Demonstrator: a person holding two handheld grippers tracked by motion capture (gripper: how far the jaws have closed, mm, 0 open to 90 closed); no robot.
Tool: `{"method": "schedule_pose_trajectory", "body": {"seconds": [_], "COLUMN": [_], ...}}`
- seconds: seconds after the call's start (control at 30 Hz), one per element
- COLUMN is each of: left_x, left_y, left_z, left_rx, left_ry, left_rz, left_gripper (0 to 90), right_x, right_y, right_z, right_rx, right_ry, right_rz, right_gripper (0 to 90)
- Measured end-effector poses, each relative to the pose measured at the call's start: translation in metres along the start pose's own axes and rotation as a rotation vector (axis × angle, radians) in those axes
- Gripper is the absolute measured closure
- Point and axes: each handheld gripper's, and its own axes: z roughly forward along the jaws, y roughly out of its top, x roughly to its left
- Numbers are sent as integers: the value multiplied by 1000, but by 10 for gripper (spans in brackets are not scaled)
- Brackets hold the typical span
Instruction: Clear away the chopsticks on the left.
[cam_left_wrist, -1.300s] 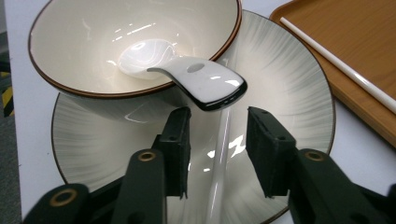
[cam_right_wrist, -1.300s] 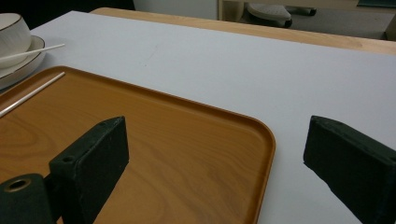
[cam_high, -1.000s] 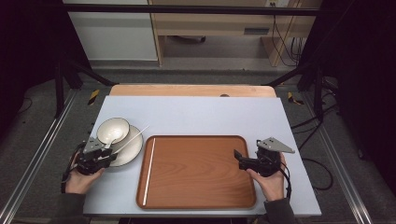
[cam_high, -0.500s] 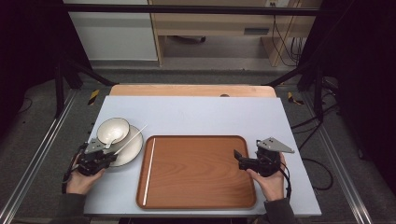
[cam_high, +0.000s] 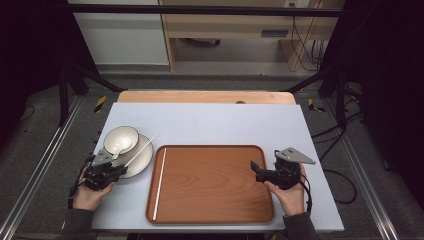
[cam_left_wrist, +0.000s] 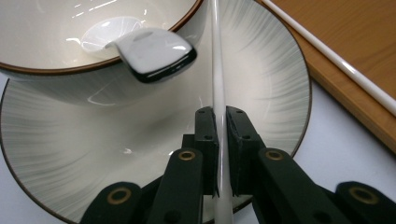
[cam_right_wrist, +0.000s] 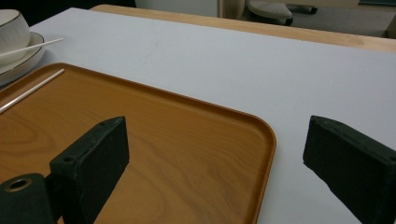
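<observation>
Left gripper (cam_left_wrist: 219, 154): jaws have just been closing, now clamped on a white chopstick (cam_left_wrist: 217, 70) that runs straight ahead between the pads, across the plate (cam_left_wrist: 70, 154) and past the bowl (cam_left_wrist: 51, 51); white spoon (cam_left_wrist: 154, 53) on the bowl rim, ahead-left. Second chopstick (cam_left_wrist: 336, 60) lies on the wooden tray (cam_left_wrist: 355, 28), off to the right. Right gripper (cam_right_wrist: 215, 154): jaws wide apart, empty, over the tray's corner (cam_right_wrist: 187, 154)

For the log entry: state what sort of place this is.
Probably a lab recording station, not a dining room: a table inside a black metal frame, loose cables on the floor behind, and only a tray and bowl laid out.
</observation>
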Motion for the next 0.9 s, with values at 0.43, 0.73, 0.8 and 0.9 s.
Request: {"method": "schedule_pose_trajectory", "body": {"seconds": [0.43, 0.73, 0.8, 0.9], "left_x": [-23, -46, -52, -61], "left_y": [5, 9, 11, 13], "left_z": [-21, -30, -30, -31], "left_rx": [-77, -127, -140, -154], "left_ry": [18, 26, 32, 44], "left_rz": [-42, -84, -85, -86], "left_gripper": [840, 839, 839, 839], "right_x": [-1, -3, -4, -4], "right_y": [0, 0, -1, -1], "right_z": [-1, -4, -4, -4], "right_rx": [-1, -8, -7, -10], "right_ry": [-1, 0, -2, -3], "right_rz": [6, 15, 12, 13], "right_gripper": [69, 68, 68, 68]}}
